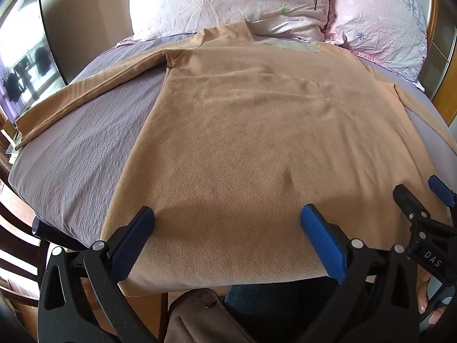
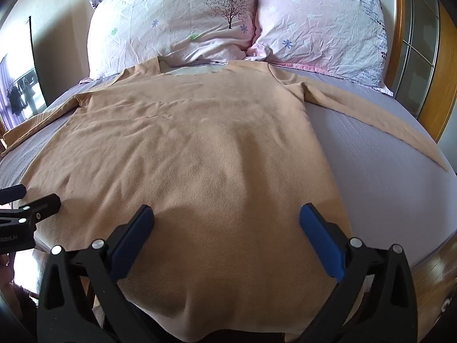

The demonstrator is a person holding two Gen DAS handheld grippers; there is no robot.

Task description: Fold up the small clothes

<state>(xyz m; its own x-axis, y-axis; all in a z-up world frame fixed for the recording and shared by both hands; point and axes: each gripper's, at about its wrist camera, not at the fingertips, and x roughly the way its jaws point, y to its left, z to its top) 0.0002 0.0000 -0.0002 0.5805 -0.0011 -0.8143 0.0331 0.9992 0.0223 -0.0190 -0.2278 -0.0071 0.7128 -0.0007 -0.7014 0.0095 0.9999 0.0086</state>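
A tan long-sleeved fleece shirt (image 1: 242, 120) lies flat on the bed, collar toward the pillows, both sleeves spread out sideways; it also shows in the right wrist view (image 2: 200, 143). My left gripper (image 1: 227, 217) is open, hovering over the hem near the shirt's lower left part. My right gripper (image 2: 227, 217) is open over the lower right part of the hem. The right gripper also shows at the right edge of the left wrist view (image 1: 425, 197). The left gripper shows at the left edge of the right wrist view (image 2: 31, 197). Neither holds any cloth.
The bed has a grey-lilac textured sheet (image 1: 85, 131). Two flowered pillows (image 2: 177, 20) (image 2: 322, 25) lie at the head. A wooden frame (image 2: 445, 65) stands at the right. A window (image 1: 25, 65) is at the left. The hem hangs over the near bed edge.
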